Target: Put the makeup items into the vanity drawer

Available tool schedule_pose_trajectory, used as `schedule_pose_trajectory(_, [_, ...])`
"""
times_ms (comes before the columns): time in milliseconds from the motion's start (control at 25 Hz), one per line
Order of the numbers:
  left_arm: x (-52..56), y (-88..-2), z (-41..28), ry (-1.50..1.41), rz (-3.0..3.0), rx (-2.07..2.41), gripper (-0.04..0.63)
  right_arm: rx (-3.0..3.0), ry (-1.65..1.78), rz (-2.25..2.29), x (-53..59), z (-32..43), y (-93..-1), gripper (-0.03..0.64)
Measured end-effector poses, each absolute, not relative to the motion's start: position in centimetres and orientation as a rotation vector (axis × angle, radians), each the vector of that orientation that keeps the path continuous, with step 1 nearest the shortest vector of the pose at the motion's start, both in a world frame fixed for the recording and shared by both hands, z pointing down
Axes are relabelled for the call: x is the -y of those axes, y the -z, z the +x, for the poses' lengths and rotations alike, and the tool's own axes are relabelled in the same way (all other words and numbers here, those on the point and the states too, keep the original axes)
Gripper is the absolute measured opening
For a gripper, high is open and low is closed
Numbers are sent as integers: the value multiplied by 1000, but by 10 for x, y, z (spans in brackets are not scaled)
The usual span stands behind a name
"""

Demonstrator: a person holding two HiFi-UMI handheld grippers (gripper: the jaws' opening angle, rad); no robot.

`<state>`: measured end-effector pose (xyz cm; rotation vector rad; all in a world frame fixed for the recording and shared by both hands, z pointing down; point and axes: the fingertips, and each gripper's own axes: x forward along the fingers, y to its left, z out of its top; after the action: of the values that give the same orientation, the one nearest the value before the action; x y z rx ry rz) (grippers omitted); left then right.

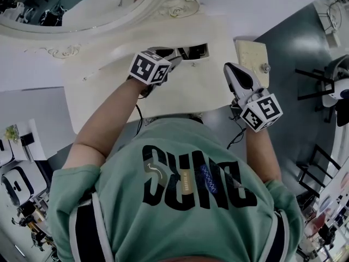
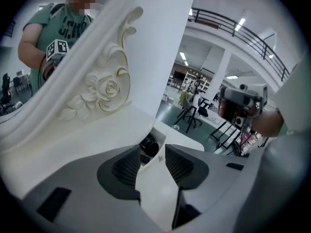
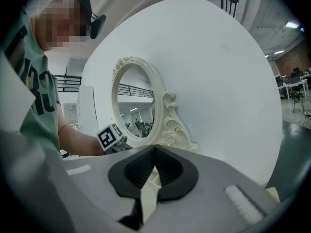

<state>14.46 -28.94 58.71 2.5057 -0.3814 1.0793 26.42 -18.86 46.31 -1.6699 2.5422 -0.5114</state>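
The cream vanity top (image 1: 109, 86) has a small opening (image 1: 197, 51) near its back right. Dark round makeup items (image 2: 148, 147) lie down inside it; what each one is I cannot make out. My left gripper (image 1: 182, 53) points at this opening from the left. Its jaws stand apart just short of it, with only the white surface showing between the pads (image 2: 127, 166). My right gripper (image 1: 232, 70) hovers off the table's right edge with its jaws together and nothing held. From the right gripper view I see the left gripper's marker cube (image 3: 111, 137) in front of the mirror.
An oval mirror (image 1: 82, 4) in a carved white frame (image 2: 104, 89) stands at the back of the vanity. A beige drawer-like panel with a metal knob (image 1: 265, 67) sticks out at the table's right. Grey floor, black chairs (image 1: 319, 89) and shelves surround the table.
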Motion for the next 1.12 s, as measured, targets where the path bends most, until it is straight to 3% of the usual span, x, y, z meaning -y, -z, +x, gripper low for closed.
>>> schedule_pose_trajectory(240, [299, -513, 93, -690, 2574, 450, 127, -2598, 462, -1618, 211, 241, -437, 9])
schedule_pose_trajectory(640, [325, -379, -49, -80, 2708, 737, 26, -2751, 337, -1402, 276, 168, -374, 8])
schedule_pose_trajectory(840, [318, -351, -101, 105, 2740, 835, 3, -2839, 311, -1284, 295, 130, -356, 9])
schedule_pose_trajectory(1120, [311, -355, -136, 128, 2723, 916, 3, -2897, 321, -1187, 306, 96, -347, 9])
